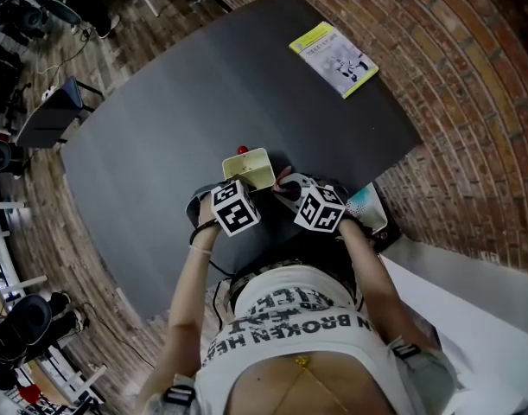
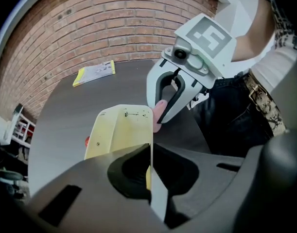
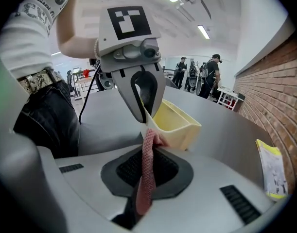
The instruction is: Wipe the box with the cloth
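Box [image 2: 119,130], at the bench's [image 1: 177,102] near edge: my left claw [image 2: 149,176] is clamping its wall. Cloth [image 3: 148,152]: my right claw [image 3: 143,178] is pinching it, pressing it against the box's rim. Wiping is seemingly getting underway, with specks [image 2: 131,114] inside awaiting it.

The head view is looking steeply down from well above the box [image 1: 249,168]. The left gripper view is sitting close beside the box, facing the wall [image 2: 114,28] beyond; the right gripper view is facing it from the opposite side. All are sharing the box and, probably, one booklet [image 1: 334,59].
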{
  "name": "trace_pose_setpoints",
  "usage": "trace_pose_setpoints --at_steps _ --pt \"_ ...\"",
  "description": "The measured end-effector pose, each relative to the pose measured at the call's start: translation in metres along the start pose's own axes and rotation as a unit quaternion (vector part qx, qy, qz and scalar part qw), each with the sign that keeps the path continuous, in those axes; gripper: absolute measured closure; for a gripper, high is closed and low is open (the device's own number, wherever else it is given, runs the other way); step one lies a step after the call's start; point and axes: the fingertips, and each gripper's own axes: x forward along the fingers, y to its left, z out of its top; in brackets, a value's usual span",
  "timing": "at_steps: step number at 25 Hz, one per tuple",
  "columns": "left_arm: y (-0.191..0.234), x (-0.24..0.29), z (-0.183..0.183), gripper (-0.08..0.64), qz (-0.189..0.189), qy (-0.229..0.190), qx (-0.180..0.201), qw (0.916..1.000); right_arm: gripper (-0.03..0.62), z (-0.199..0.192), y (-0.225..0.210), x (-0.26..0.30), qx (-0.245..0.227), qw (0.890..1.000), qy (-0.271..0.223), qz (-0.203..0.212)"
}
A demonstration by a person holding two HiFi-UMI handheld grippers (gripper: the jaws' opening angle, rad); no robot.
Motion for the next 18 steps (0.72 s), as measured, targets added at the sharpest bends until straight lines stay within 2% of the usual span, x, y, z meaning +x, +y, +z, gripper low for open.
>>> trace_pose_setpoints --at_steps 8,12,13,15,18 --pt "0.001 0.007 0.014 0.541 0.041 -0.001 -0.089 0.9952 0.575 -0.005 -0.010 -0.001 0.006 1.000 0.014 -0.023" --pt "-0.002 0.004 0.020 0.532 0.056 -0.025 -0.098 0.9933 0.575 -0.006 -0.014 -0.005 0.013 0.999 0.017 -0.030" --pt "-0.002 0.003 0.022 0.522 0.057 -0.040 -0.099 0.9927 0.575 -0.007 -0.015 -0.007 0.015 0.999 0.017 -0.033" --pt "-0.002 -0.002 0.023 0.454 0.060 -0.064 -0.097 0.9914 0.575 -0.007 -0.018 -0.013 0.019 0.999 0.014 -0.040" --pt "0.001 -0.021 0.025 0.453 0.079 -0.090 -0.086 0.9891 0.575 -0.006 -0.023 -0.023 0.026 0.998 0.009 -0.054"
